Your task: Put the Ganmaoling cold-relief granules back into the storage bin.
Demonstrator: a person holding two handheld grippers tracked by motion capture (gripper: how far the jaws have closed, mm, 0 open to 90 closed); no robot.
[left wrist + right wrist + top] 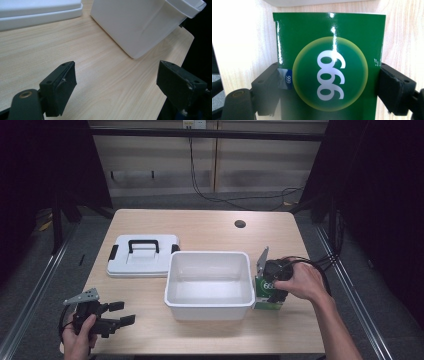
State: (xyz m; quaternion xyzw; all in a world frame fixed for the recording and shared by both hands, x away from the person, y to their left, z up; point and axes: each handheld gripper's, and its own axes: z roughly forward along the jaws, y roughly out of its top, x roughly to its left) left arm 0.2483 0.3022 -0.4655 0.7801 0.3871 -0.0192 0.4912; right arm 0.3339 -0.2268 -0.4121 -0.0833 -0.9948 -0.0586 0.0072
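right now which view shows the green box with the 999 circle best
The right gripper view: the glossy green cardboard box faces the camera between the right claw jaws, its white digits clear. The high view shows just a small part of it beside the white plastic tub, under the hand.

green box [329, 72] printed "666", small blue label "666"

- Table [200, 227]: pale wood-grain top, smooth, matt.
- Bin [208, 306]: white plastic, smooth, slight sheen.
- Lid [142, 265]: white plastic, black plastic handle and clips.
- Box [329, 72]: green printed card, high gloss, bright reflections.
- Left gripper [116, 86]: black matt pads, edges scuffed.
- Right gripper [328, 87]: matt black jaws pressed against both box sides.
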